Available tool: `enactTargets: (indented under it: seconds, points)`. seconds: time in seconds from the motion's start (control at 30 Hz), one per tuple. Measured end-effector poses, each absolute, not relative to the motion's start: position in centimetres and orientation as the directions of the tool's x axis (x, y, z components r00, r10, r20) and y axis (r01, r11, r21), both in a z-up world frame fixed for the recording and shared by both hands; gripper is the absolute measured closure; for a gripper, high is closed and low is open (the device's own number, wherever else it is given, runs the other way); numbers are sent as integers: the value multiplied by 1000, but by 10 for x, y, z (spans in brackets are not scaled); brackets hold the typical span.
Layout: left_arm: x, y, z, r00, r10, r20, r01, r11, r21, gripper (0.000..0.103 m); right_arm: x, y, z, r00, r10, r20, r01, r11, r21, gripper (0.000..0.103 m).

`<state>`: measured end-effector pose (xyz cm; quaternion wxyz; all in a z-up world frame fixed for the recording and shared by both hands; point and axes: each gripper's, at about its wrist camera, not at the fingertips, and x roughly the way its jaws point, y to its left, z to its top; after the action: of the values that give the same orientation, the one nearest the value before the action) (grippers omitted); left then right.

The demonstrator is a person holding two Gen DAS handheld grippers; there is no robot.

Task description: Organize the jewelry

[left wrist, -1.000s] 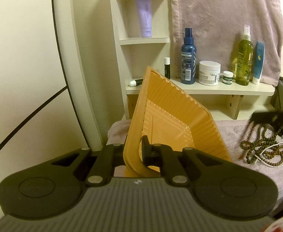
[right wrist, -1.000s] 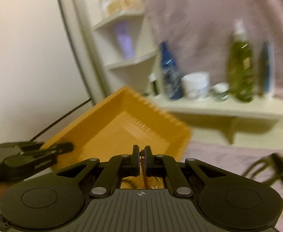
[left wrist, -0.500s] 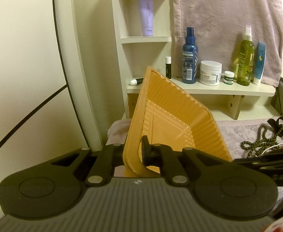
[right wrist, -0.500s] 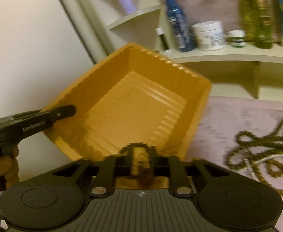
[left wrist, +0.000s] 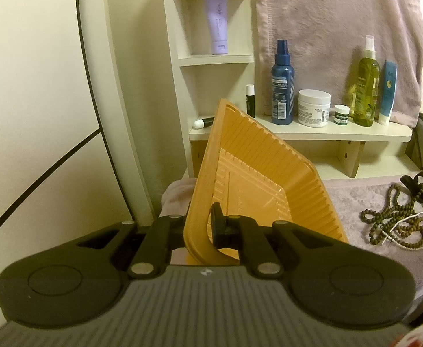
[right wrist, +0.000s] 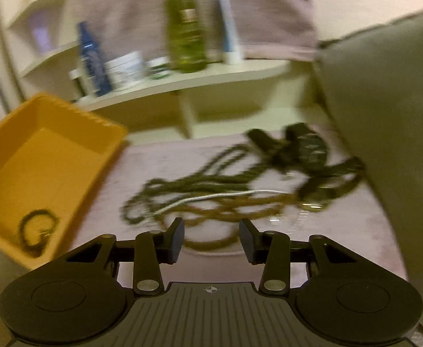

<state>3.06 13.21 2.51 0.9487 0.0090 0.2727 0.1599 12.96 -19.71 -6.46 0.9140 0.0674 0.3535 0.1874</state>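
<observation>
My left gripper (left wrist: 201, 228) is shut on the near rim of an orange ribbed tray (left wrist: 257, 185) and holds it tilted up on edge. The tray also shows at the left of the right wrist view (right wrist: 41, 156), with a small beaded bracelet (right wrist: 36, 231) lying in its near corner. My right gripper (right wrist: 211, 231) is open and empty, above the pink cloth just in front of a tangled heap of beaded necklaces (right wrist: 228, 190). The heap also shows at the far right of the left wrist view (left wrist: 396, 222). The right wrist view is blurred.
A cream shelf (left wrist: 327, 133) behind holds a blue spray bottle (left wrist: 282, 86), a white jar (left wrist: 314, 108), a green bottle (left wrist: 366, 84) and a tube. A pink towel (left wrist: 341, 23) hangs above. A grey cushion (right wrist: 385, 101) stands at the right.
My right gripper has opened and let a bracelet drop into the tray, then swung right towards the necklace heap. The left gripper and tray have stayed put.
</observation>
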Motion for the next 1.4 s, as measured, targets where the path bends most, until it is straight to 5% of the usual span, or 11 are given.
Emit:
enactTargets:
  seconds: [0.83, 1.1, 1.4]
  points:
    - [32, 131, 26, 795, 312, -519, -297, 948, 116, 95, 169, -166, -80, 670, 338, -661, -244, 941, 234, 70]
    - [32, 132, 25, 795, 312, -520, -297, 948, 115, 95, 163, -175, -81, 678, 341, -651, -236, 940, 247, 95]
    - [33, 134, 24, 795, 310, -521, -297, 948, 112, 95, 139, -202, -34, 741, 379, -554, -283, 925, 254, 99]
